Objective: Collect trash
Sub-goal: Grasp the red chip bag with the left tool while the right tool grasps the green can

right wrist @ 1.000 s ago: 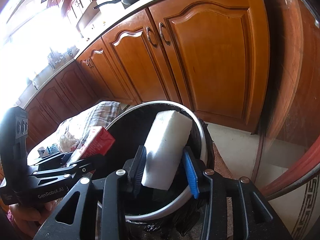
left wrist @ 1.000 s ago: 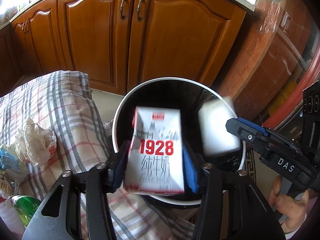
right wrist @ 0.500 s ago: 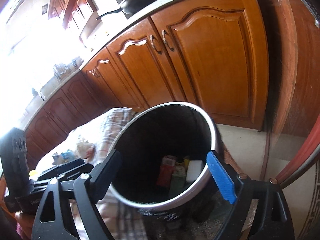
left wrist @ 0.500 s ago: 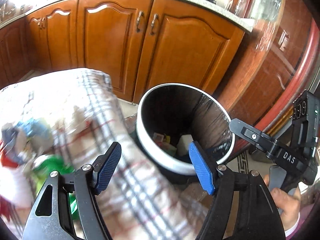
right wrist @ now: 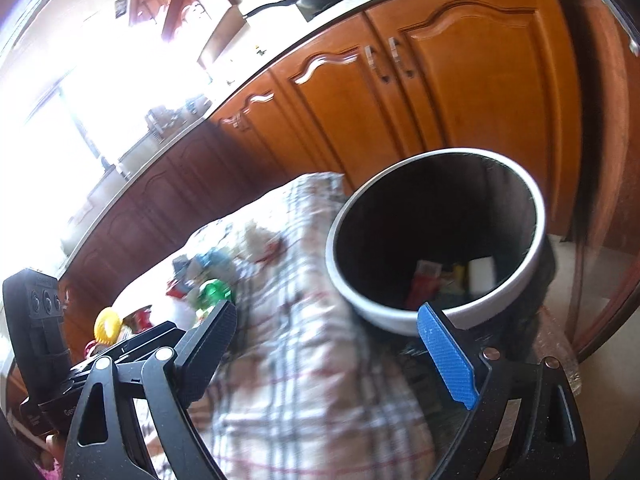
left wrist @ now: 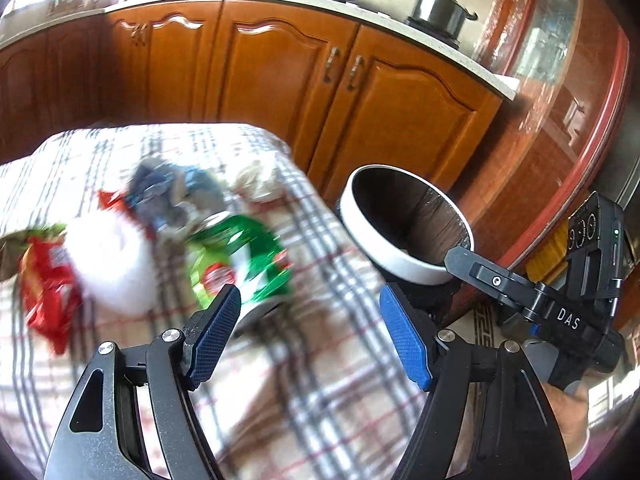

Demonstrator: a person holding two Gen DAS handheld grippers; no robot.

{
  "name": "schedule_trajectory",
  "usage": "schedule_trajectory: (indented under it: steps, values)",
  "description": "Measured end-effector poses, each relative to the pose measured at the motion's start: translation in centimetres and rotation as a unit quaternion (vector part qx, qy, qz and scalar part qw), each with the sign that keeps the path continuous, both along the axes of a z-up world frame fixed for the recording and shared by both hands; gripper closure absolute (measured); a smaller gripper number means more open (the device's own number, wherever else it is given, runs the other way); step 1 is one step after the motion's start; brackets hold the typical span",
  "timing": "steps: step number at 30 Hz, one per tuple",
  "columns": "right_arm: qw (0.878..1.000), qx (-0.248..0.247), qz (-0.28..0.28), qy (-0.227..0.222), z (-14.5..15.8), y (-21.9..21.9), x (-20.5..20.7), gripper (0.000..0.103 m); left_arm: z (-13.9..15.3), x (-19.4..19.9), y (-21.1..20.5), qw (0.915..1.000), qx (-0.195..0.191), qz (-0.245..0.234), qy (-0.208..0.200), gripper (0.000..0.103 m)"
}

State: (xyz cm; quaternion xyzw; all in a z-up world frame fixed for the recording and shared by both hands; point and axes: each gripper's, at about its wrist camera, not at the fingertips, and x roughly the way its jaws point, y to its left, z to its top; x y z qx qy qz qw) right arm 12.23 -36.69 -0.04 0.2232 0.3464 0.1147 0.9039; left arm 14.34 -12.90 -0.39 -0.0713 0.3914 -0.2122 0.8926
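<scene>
My left gripper (left wrist: 310,322) is open and empty, low over a plaid cloth (left wrist: 340,360). On the cloth lie a green can (left wrist: 240,256), a white crumpled lump (left wrist: 112,268), a red wrapper (left wrist: 44,284), a blue wrapper (left wrist: 172,196) and a tissue (left wrist: 256,184), all blurred. My right gripper (right wrist: 326,320) is open too, with nothing between its pads, in front of the white-rimmed bin (right wrist: 360,300). At the bottom of the black-lined bin lie a red-and-white milk carton (right wrist: 424,284) and a white block (right wrist: 482,276).
Wooden cabinets (left wrist: 280,88) run behind the cloth and the bin (left wrist: 400,264). A pot (left wrist: 440,8) and a pan stand on the counter above. A red-framed glass door (left wrist: 560,140) is at the right. In the right wrist view, a yellow item (right wrist: 106,330) lies near the left gripper's body.
Both grippers opened: the milk carton and the white block fell into the bin. Both views then swung left, away from the bin's mouth and towards the trash on the plaid cloth.
</scene>
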Motion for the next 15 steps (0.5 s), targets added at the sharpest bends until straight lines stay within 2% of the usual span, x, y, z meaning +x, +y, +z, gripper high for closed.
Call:
schedule_trajectory:
  steps: [15]
  values:
    - [0.998, 0.009, 0.066, 0.016, -0.9, 6.8, 0.8, 0.009, -1.8, -2.8, 9.2, 0.9954, -0.003, 0.094, 0.017, 0.03]
